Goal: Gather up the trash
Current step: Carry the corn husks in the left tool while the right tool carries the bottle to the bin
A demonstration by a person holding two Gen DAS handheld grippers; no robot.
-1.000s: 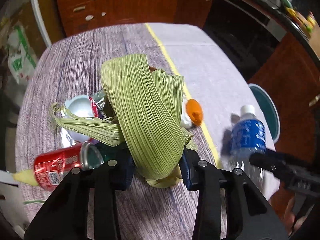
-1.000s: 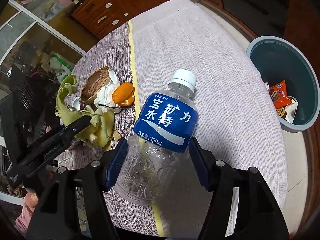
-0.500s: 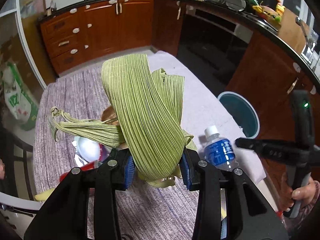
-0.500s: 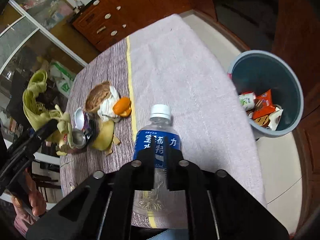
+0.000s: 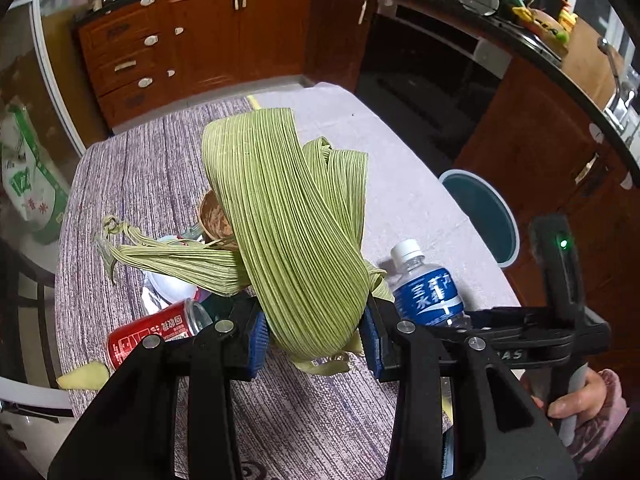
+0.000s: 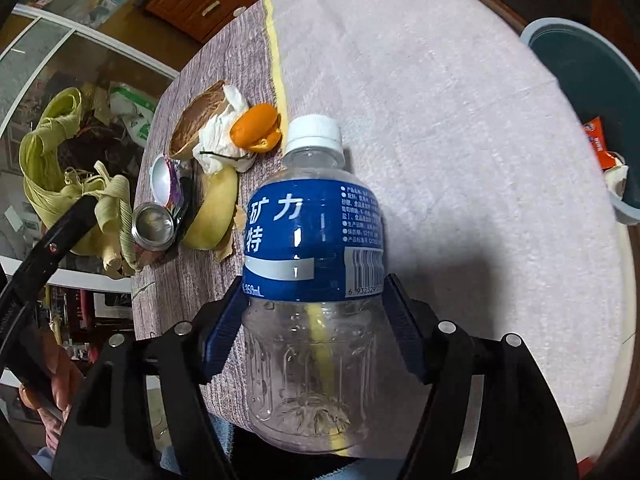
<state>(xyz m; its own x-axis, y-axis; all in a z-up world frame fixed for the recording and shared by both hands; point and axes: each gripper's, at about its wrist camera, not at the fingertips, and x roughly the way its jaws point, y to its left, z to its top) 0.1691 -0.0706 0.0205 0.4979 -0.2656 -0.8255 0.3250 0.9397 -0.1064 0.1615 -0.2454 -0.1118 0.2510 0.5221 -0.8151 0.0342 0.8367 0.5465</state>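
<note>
My left gripper (image 5: 314,338) is shut on a bundle of green corn husks (image 5: 296,240), lifted off the table; the husks (image 6: 44,168) also show at the left edge of the right wrist view. A clear plastic bottle (image 6: 312,232) with a blue label and white cap stands near the table's front edge. The jaws of my right gripper (image 6: 314,320) are opening, with the bottle's lower body between the blue pads, which sit close beside it without squeezing it. The bottle (image 5: 426,292) shows right of the husks.
A trash pile lies left on the table: red can (image 5: 152,332), banana peel (image 6: 212,216), orange peel (image 6: 256,130), coconut shell (image 6: 196,128), crumpled tissue (image 6: 218,142). A blue-grey bin (image 6: 540,36) with wrappers stands on the floor, right. Kitchen cabinets behind.
The left gripper has risen with the husks, so more of the kitchen shows. The right gripper drew back and shut behind the bottle, then came down with its jaws spread around it again.
</note>
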